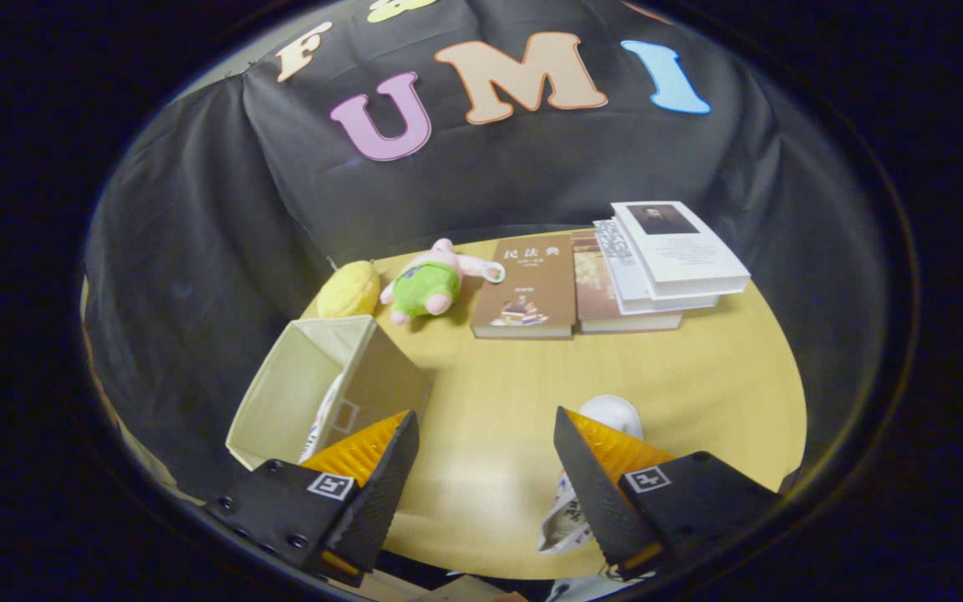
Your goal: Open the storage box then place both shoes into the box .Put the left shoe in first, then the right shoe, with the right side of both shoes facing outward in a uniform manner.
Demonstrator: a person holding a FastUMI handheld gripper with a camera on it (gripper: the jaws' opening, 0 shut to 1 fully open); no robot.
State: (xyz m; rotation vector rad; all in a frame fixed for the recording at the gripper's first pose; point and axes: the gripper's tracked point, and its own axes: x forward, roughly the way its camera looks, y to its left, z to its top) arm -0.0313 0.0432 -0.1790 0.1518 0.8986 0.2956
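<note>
The beige fabric storage box (281, 393) stands open on the wooden table, just left of my left finger. Inside it, against its right wall, a white shoe with dark print (324, 418) shows partly behind that finger. A second white shoe (613, 412) lies on the table behind my right finger; its rounded toe pokes out above the finger and its printed side shows below. My gripper (486, 418) is open, with only bare tabletop between the fingers. Neither finger touches a shoe or the box.
Beyond the fingers lie a brown book (527, 288) and a stack of books (657, 263) at the table's far side. A pink-and-green plush toy (425, 284) and a yellow soft object (349, 288) sit behind the box. The table (699, 376) ends near the right.
</note>
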